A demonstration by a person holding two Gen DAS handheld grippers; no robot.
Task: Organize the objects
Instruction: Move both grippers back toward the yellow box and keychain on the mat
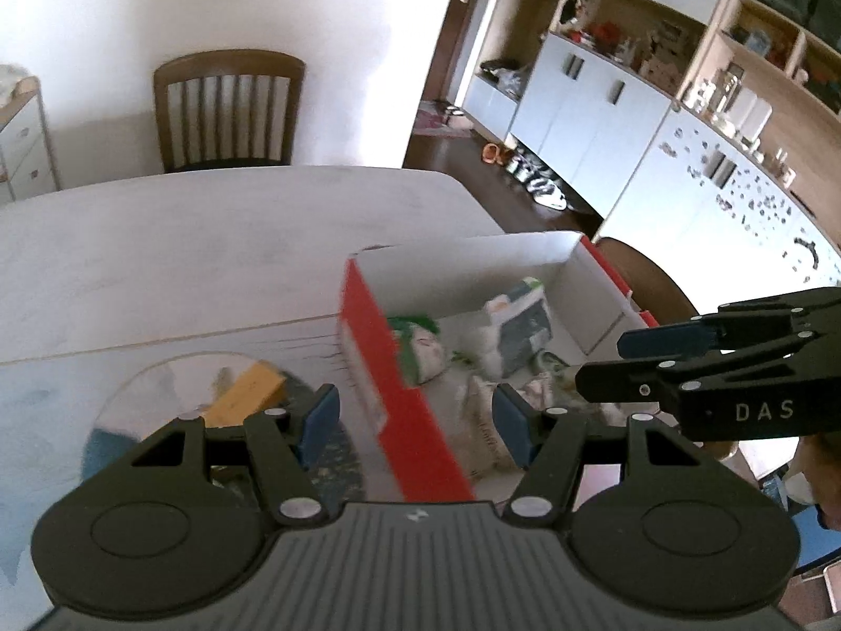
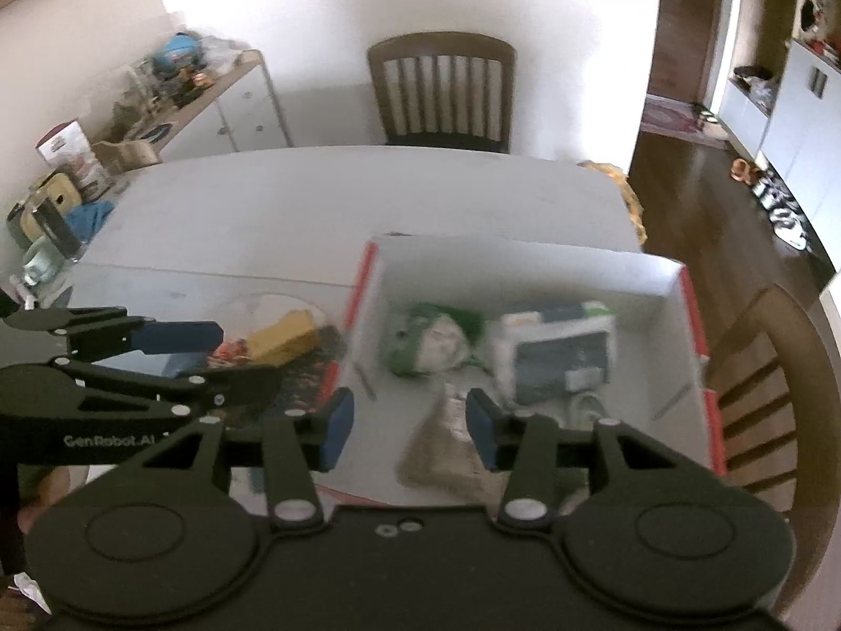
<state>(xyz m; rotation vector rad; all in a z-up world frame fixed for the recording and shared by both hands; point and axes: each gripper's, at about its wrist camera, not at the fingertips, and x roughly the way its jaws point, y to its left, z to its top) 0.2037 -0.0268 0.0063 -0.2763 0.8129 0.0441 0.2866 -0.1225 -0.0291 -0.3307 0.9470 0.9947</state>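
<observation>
On table: red-and-white box holds green-white packet, white-grey carton, beige pouch. Yellow item lies left of box. Left gripper and right gripper: both spread, grasping nothing, above box.

Bright washed-out daylight, blown-out wall glare, motion blur, fisheye-curved edges.
</observation>
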